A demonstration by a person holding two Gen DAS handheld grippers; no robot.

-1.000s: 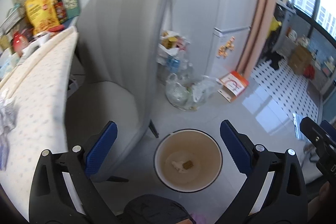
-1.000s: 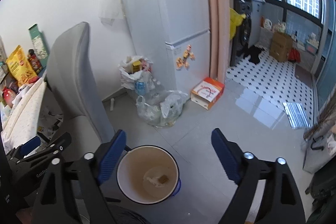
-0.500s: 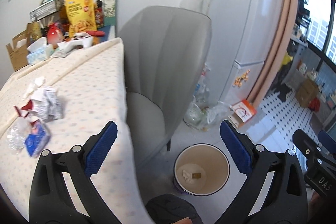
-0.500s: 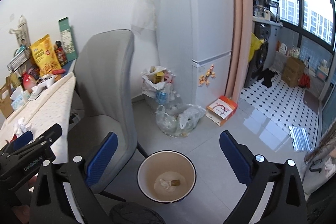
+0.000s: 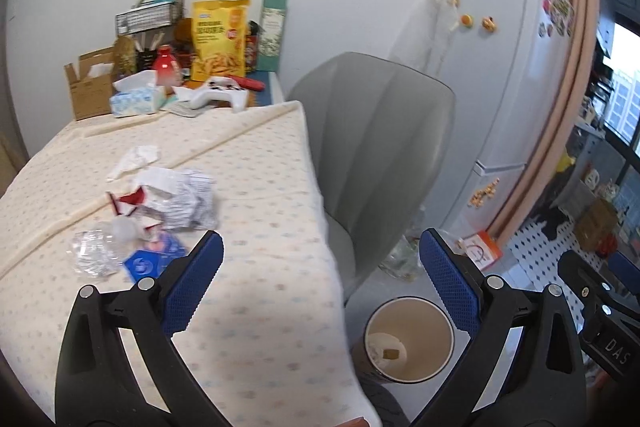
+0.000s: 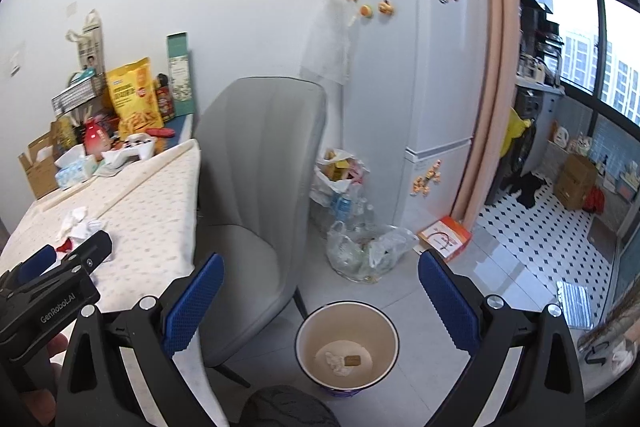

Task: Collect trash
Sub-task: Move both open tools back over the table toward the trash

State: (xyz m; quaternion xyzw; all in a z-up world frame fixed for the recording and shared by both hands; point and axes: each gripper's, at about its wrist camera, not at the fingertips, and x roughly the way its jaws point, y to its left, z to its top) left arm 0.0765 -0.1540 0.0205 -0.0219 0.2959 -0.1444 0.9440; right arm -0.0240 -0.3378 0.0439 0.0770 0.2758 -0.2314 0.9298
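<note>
A pile of trash lies on the cream dotted tablecloth [image 5: 260, 187]: crumpled printed paper [image 5: 180, 199], a crushed clear plastic bottle [image 5: 96, 251], a blue wrapper [image 5: 154, 261] and a white tissue [image 5: 134, 159]. On the floor beside the table stands a round bin [image 5: 408, 339] [image 6: 347, 343] with a tissue and a small brown scrap inside. My left gripper [image 5: 320, 283] is open and empty, above the table's near corner. My right gripper [image 6: 320, 295] is open and empty, above the bin and chair. The left gripper's body [image 6: 52, 287] shows at the right wrist view's left edge.
A grey chair [image 5: 384, 151] [image 6: 260, 187] stands between table and bin. The table's far end holds a tissue box [image 5: 134, 99], a yellow snack bag [image 5: 220, 39], a cardboard box and a white controller. A white fridge [image 6: 416, 87], plastic bags of rubbish [image 6: 364, 251] and an orange box [image 6: 444, 237] stand beyond.
Both grippers have risen and swung left from over the bin. The table and its trash pile have come into the left wrist view; the bin has shrunk toward the bottom.
</note>
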